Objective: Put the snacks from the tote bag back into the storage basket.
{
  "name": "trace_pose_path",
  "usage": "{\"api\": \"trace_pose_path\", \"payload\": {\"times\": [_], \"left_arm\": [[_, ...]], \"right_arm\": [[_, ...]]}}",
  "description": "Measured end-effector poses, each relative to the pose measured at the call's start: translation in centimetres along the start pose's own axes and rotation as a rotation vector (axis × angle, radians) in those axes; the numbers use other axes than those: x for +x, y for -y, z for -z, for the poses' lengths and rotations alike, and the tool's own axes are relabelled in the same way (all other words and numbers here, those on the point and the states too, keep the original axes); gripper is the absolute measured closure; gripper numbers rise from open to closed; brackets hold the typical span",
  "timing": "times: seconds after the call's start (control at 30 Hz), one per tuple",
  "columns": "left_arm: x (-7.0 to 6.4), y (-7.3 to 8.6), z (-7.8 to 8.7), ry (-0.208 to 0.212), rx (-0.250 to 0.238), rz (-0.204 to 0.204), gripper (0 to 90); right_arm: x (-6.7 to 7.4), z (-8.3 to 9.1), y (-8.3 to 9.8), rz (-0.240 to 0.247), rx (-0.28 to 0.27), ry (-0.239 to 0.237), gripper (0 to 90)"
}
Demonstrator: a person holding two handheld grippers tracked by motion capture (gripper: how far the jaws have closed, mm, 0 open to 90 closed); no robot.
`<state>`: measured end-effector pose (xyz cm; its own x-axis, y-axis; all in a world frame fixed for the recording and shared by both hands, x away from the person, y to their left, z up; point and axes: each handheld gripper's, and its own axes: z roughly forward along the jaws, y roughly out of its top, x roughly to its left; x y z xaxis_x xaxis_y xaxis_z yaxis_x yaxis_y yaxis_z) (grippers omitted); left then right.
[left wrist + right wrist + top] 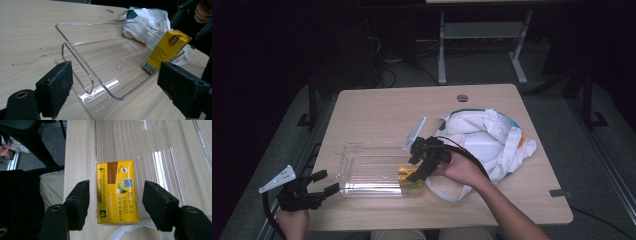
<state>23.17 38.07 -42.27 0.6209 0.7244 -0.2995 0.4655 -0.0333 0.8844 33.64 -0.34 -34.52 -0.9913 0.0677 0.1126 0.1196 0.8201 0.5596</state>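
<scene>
A yellow drink carton (116, 192) leans tilted in the near right corner of a clear plastic tray (362, 146) on the wooden table. My right gripper (115, 202) straddles the carton from above, and a gap shows between each black pad and the carton's sides, so it is open. In the high view the right gripper (414, 169) hangs over the carton (408, 174). My left gripper (326, 182) rests open at the table's near left edge, facing the tray's left end. From the left gripper (113, 82) I see the tray (75, 42) and the carton (167, 51) leaning on its far wall.
A crumpled white cloth bag (484, 140) with teal trim lies just right of the tray, its strap looping under the person's right hand (459, 170). A round cable hole (462, 98) sits near the table's far edge. Bare wood stretches behind the tray.
</scene>
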Motion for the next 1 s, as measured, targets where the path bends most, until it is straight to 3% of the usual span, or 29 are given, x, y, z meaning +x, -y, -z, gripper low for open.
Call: {"api": "trace_pose_path", "payload": {"times": [0.4, 1.0], "left_arm": [[0.0, 0.0, 0.0, 0.001, 0.001, -0.003, 12.8], [0.0, 0.0, 0.0, 0.0, 0.002, -0.002, 12.7]], "right_arm": [[-0.2, 2.0, 0.0, -0.005, -0.025, 0.039, 38.2], [-1.3, 4.0, 0.8, -0.052, -0.051, 0.084, 37.9]]}}
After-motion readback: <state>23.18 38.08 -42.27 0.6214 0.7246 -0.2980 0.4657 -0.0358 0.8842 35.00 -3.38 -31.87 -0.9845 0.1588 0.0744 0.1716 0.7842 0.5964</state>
